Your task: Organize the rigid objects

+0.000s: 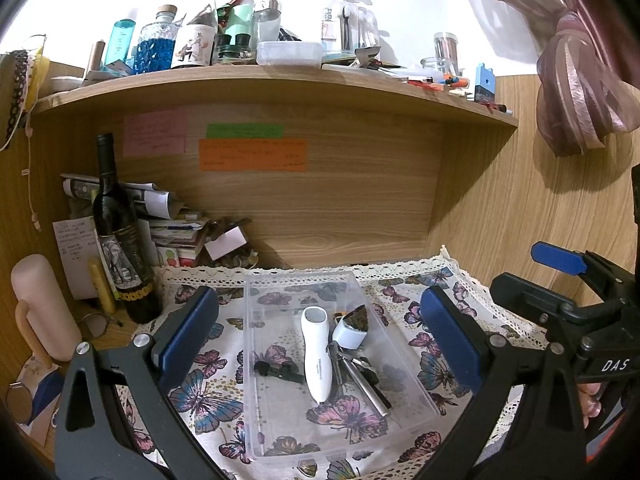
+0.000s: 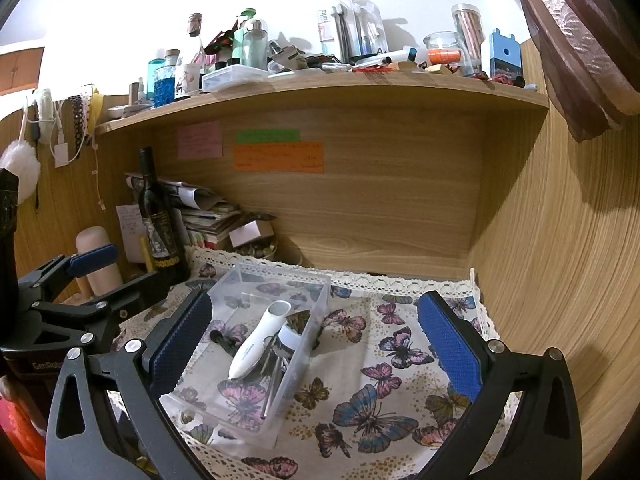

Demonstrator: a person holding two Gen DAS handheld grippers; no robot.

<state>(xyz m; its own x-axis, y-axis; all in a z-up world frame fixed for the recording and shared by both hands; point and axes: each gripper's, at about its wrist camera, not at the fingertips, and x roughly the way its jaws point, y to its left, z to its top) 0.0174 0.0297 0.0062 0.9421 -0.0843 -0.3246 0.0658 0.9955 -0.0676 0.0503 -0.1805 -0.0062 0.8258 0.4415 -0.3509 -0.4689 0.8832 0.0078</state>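
A clear plastic box (image 1: 404, 364) (image 2: 316, 312) lies on the butterfly cloth (image 1: 432, 304) (image 2: 384, 368). Inside it are a white handheld device (image 1: 317, 356) (image 2: 260, 340), a bunch of keys (image 1: 360, 372) (image 2: 276, 364), a small black part (image 1: 278, 372) (image 2: 222, 340) and a white-and-brown capped item (image 1: 352, 326) (image 2: 294, 330). My left gripper (image 1: 320, 336) stands open above the box, nothing between its fingers. My right gripper (image 2: 316, 344) is open too, hovering over the box's right side and the cloth. Each view shows the other gripper at its edge.
A dark wine bottle (image 1: 120, 240) (image 2: 160, 220), a pink flask (image 1: 44, 304) and piled papers (image 1: 168, 224) crowd the left of the alcove. The wooden shelf (image 1: 280, 84) (image 2: 320, 88) overhead carries several bottles and jars. Wood panel closes the right side; a curtain (image 1: 580, 80) hangs above.
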